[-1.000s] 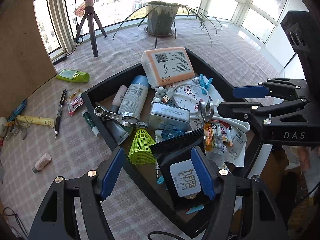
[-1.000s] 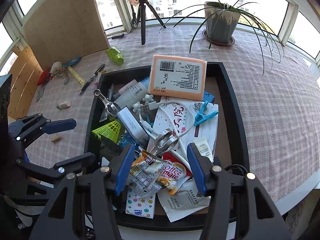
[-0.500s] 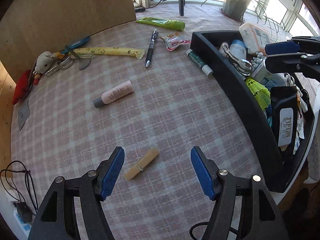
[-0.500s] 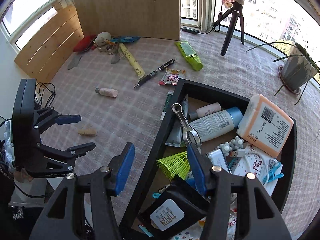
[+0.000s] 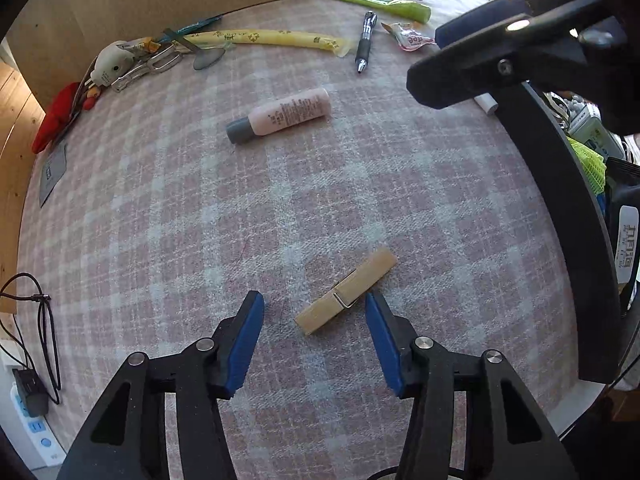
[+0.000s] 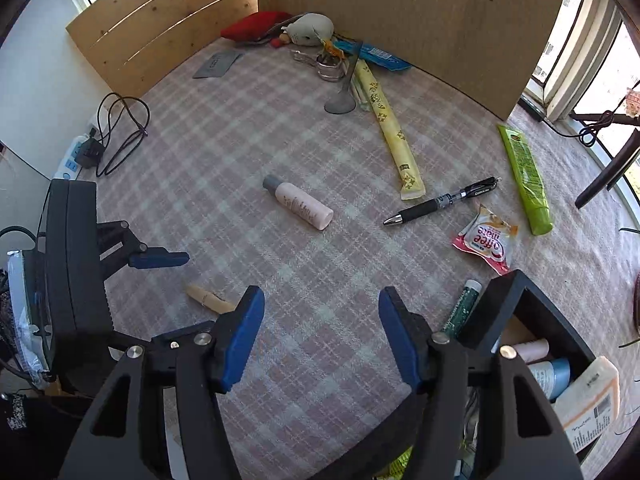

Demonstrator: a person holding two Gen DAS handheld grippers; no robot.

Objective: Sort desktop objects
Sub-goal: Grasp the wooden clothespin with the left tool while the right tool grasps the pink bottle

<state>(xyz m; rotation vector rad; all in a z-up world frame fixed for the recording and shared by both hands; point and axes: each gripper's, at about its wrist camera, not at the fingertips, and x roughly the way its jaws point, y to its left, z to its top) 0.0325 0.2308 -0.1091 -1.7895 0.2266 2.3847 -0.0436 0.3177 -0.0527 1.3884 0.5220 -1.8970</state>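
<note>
A wooden clothespin (image 5: 346, 292) lies on the checked tablecloth between the open fingers of my left gripper (image 5: 314, 316), nearer the right finger. It also shows in the right wrist view (image 6: 208, 299). A pink bottle (image 5: 282, 116) with a grey cap lies farther off; it shows in the right wrist view too (image 6: 300, 206). My right gripper (image 6: 320, 316) is open and empty above bare cloth. The black tray (image 5: 568, 216) full of sorted items stands to the right; its corner shows in the right wrist view (image 6: 516, 300).
A black pen (image 6: 440, 200), a coffee sachet (image 6: 486, 240), a green tube (image 6: 524, 176), a yellow packet (image 6: 390, 132) and a green stick (image 6: 462, 308) lie on the cloth. A plush toy (image 6: 310, 28), keys and a red pouch sit by the wooden board. Cables hang at the left edge.
Both grippers have swung left, away from the tray and over the cloth. My left gripper has moved down close to the clothespin, which now lies between its fingers.
</note>
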